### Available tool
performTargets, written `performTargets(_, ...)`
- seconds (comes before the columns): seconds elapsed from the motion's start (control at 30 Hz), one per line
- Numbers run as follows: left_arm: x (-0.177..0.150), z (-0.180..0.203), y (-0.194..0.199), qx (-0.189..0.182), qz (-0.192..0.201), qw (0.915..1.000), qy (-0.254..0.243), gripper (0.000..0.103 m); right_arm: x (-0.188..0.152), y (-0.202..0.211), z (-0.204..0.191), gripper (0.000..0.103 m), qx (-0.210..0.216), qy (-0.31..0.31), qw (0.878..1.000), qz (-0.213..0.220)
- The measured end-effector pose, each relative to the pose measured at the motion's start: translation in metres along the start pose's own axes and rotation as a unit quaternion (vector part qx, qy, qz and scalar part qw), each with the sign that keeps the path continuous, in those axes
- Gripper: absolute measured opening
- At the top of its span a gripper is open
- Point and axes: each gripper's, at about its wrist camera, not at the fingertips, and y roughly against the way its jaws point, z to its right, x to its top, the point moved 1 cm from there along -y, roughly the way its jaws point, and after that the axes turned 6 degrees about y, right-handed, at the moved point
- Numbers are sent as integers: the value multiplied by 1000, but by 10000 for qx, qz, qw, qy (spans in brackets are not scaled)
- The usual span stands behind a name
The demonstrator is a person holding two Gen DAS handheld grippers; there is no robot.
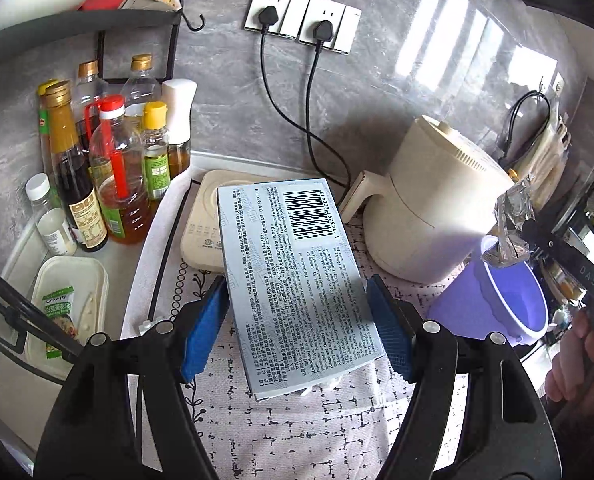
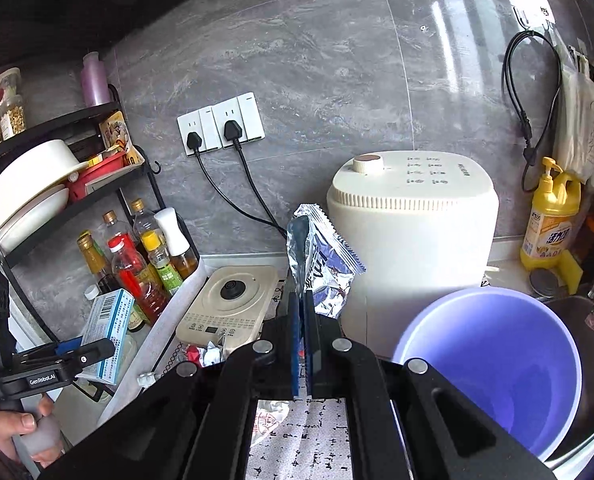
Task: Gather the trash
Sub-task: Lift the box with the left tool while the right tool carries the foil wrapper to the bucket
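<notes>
Left wrist view, left to right: white lidded food tray (image 1: 71, 308) with a green sachet on it at near left; behind it a cluster of oil and sauce bottles (image 1: 109, 168) under a black wire rack (image 1: 97, 24). Centre, the left gripper (image 1: 297, 322) holds a pale blue medicine box (image 1: 293, 276), barcode side facing the camera, clamped flat between the blue pads (image 1: 205, 328), jaws set wide to the box's width; box is lifted clear of the patterned cloth (image 1: 297, 432) below. Behind the box a cream induction base (image 1: 205, 224), then a cream air fryer (image 1: 429, 208) against the grey wall, two black plugs in the wall sockets (image 1: 301, 20) above. Far right: purple bucket (image 1: 493, 300) beside the fryer, and the right gripper's tip holding a crumpled foil wrapper (image 1: 511, 224) above the bucket's rim. Right wrist view, left to right: a hand (image 2: 21, 432) grips the left tool's handle, the blue box showing in its jaws in front of the bottles. Centre, the right gripper (image 2: 302, 344) has its pads pressed fully together on the lower edge of the silver-and-blue foil wrapper (image 2: 321, 264), which stands upright above the fingers in front of the fryer. More crumpled scraps (image 2: 205, 354) lie on the cloth by the induction base. Purple bucket sits near right, mouth open toward the camera; a yellow detergent bottle (image 2: 551, 220) stands far right, by the sink edge.
</notes>
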Motion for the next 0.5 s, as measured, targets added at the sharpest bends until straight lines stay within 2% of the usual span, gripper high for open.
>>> performTargets(0.37,8,91,-17,-979,27,9937,-544,70,-10,29,65,3,-680,-227,9974,-20)
performTargets(0.5,6,124,-27,-1171,-55,9900,-779,70,-16,40,96,3,-809,-427,9958,10)
